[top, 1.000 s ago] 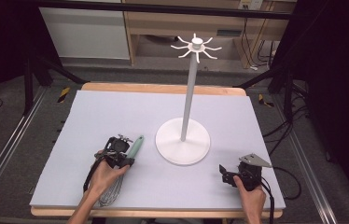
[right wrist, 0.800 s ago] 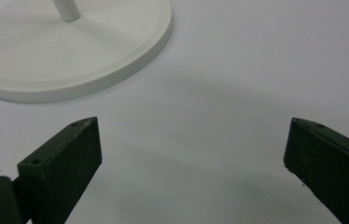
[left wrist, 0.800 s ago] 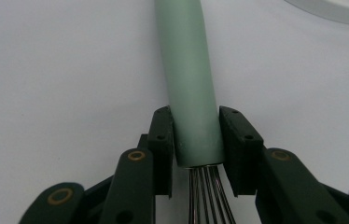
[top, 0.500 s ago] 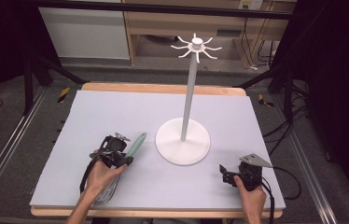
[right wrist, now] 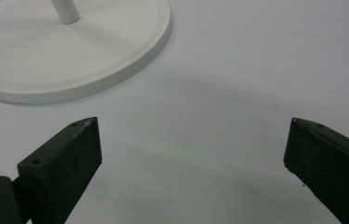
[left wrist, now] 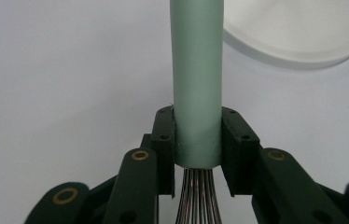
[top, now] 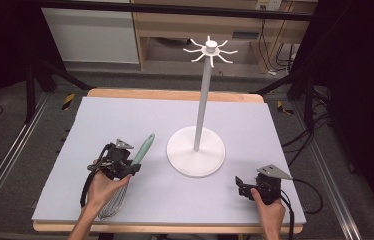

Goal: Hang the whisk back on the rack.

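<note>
A: What have you got in your left gripper [top: 127, 167]?

B: A whisk [top: 136, 161]. My fingers [left wrist: 163, 140] are clamped on both sides of its pale green handle, right at the end where the wires come out. In the left gripper view the handle runs straight up the middle of the frame; in the high view it slants toward the upper right, and the wire loops trail down under my left hand [top: 102, 185] at the lower left.

A: And the other one?

B: My right gripper [top: 242, 187] sits at the lower right of the desk [top: 125, 110], its fingers [right wrist: 65, 163] spread wide with nothing between them, just bare desk.

A: What else is there?

B: A white stand [top: 196, 150] with a round base and a tall pole topped by hooks, centre of the high view, between my two grippers and a little farther up the frame
</note>
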The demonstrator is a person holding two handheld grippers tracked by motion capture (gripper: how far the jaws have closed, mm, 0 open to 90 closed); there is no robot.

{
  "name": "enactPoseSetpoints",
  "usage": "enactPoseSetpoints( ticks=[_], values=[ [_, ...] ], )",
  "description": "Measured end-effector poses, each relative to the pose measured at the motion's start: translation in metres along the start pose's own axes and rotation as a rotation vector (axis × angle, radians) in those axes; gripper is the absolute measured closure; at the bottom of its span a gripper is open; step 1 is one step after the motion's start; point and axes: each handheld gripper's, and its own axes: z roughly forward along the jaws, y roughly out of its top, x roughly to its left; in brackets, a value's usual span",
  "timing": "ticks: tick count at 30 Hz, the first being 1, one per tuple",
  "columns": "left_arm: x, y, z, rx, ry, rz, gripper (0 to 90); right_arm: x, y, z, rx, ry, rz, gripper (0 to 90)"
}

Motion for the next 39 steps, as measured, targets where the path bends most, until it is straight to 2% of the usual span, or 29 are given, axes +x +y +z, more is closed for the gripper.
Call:
enactPoseSetpoints(
  ticks=[7, 8, 10, 11, 12, 13, 14, 16, 18, 19, 23, 25, 26, 31, 39],
  values=[
    [-0.004, 0.004, -0.016, -0.062, 0.001, 0.020, 68.7, 0.000, 0.000, -0.001, -0.006, -0.001, -0.001, 4.6],
    [-0.006, 0.004, -0.021, -0.100, -0.004, 0.017, 68.7, 0.001, 0.000, -0.001, -0.006, 0.005, 0.007, 4.6],
    [-0.007, 0.004, -0.025, -0.134, -0.010, 0.012, 68.7, 0.000, 0.000, -0.001, -0.006, 0.000, 0.000, 4.6],
    [-0.007, 0.004, -0.025, -0.134, -0.010, 0.012, 68.7, 0.000, 0.000, -0.001, -0.006, 0.000, 0.000, 4.6],
    [-0.007, 0.004, -0.028, -0.163, -0.008, 0.016, 68.7, 0.000, 0.000, -0.001, -0.007, 0.002, 0.001, 4.6],
    [-0.007, 0.004, -0.028, -0.163, -0.008, 0.016, 68.7, 0.000, 0.000, -0.001, -0.008, 0.004, 0.002, 4.6],
    [-0.006, 0.004, -0.030, -0.191, -0.007, 0.012, 68.7, 0.000, 0.000, -0.001, -0.008, 0.004, 0.002, 4.6],
    [-0.006, 0.004, -0.031, -0.203, -0.009, 0.013, 68.7, 0.000, 0.000, -0.001, -0.009, 0.004, 0.002, 4.6],
    [-0.006, 0.004, -0.034, -0.248, -0.017, 0.004, 68.7, 0.000, 0.000, -0.001, -0.012, 0.005, 0.001, 4.6],
    [-0.006, 0.004, -0.034, -0.248, -0.017, 0.004, 68.7, 0.000, 0.000, -0.001, -0.012, 0.005, 0.001, 4.6],
    [-0.005, 0.004, -0.039, -0.317, -0.023, -0.001, 68.6, 0.000, 0.000, -0.001, -0.011, 0.006, 0.004, 4.6],
    [-0.004, 0.004, -0.040, -0.323, -0.024, 0.003, 68.7, 0.000, 0.000, -0.001, -0.011, 0.005, 0.003, 4.6],
    [-0.004, 0.005, -0.043, -0.351, -0.029, -0.004, 68.7, 0.000, 0.000, -0.001, -0.012, 0.005, 0.004, 4.6],
    [-0.004, 0.007, -0.050, -0.397, -0.032, -0.008, 68.7, 0.000, 0.000, -0.001, -0.012, 0.004, 0.004, 4.6],
    [-0.006, 0.010, -0.060, -0.436, -0.040, 0.005, 68.6, 0.000, 0.000, -0.001, -0.012, 0.005, 0.003, 4.6]
  ],
)
